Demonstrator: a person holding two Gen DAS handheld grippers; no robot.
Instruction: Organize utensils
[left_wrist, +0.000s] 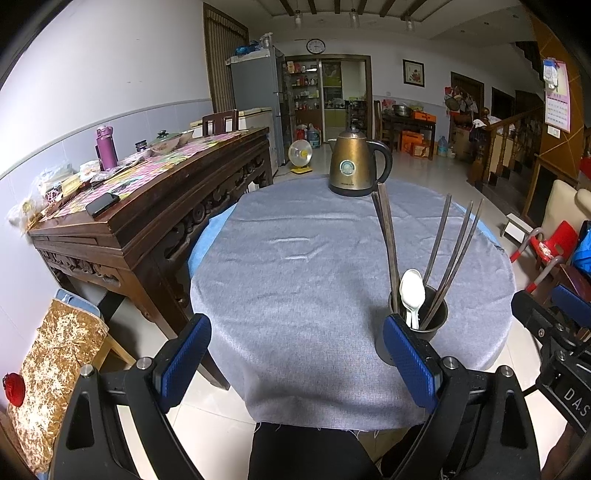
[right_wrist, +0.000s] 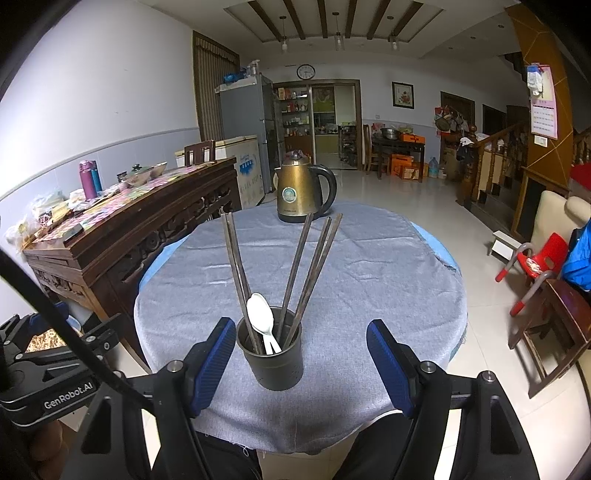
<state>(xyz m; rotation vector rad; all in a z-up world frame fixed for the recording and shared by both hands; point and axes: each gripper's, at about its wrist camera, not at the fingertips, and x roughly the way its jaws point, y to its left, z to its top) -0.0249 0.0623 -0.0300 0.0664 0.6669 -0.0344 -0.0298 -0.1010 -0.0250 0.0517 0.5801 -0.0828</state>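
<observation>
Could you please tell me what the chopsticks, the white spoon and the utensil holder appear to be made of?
Chopsticks: probably wood or bamboo, dark brown, matte, with a worn look.
White spoon: smooth and glossy, so ceramic or plastic; the pictures cannot settle which.
Utensil holder: likely metal, dark grey with a dull sheen and small holes near its base.

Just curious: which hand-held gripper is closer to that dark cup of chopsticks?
Right. The right hand-held gripper has the cup between its open fingers, untouched. The left hand-held gripper sits beside it, with the cup off past one finger.
</observation>
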